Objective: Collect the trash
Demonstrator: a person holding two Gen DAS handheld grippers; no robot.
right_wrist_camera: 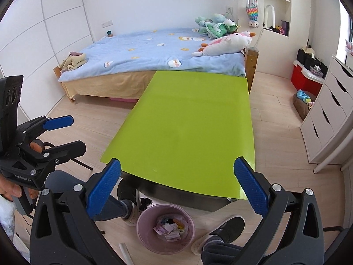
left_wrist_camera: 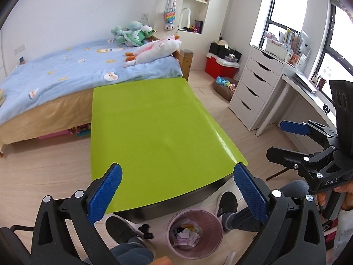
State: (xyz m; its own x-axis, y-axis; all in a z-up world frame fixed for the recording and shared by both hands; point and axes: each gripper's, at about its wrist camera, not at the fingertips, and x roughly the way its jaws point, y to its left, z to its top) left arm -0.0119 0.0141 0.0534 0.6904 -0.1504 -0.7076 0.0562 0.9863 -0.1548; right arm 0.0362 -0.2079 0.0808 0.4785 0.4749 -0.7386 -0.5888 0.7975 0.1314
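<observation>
- Bed (left_wrist_camera: 66, 66) with a blue quilt lies far ahead of both your grippers, beyond the table's far edge; a pink-and-white plush (left_wrist_camera: 154, 50) and green plush toys (left_wrist_camera: 132, 33) lie at its right end.
- Green table top (left_wrist_camera: 152, 132) stretches forward from between your fingers in both views, its near edge just under the fingertips.
- White drawer unit (left_wrist_camera: 253, 88) stands well to the right of your right gripper, with a red box (left_wrist_camera: 218, 66) farther along that wall.
- Your left gripper (left_wrist_camera: 177, 190) is released, blue pads spread wide with nothing between them; it hovers over the near table edge.
- Your right gripper (right_wrist_camera: 177, 187) is likewise spread wide and holds nothing, hovering beside the left one at about the same height.
- Pink trash bin (left_wrist_camera: 194, 234) stands on the floor below and slightly nearer than both grippers, between your two shoes (left_wrist_camera: 123, 229), and it holds paper scraps and wrappers (left_wrist_camera: 186, 236).
- Small black item (left_wrist_camera: 145, 230) lies on the floor just left of the bin; you cannot tell what it is.
</observation>
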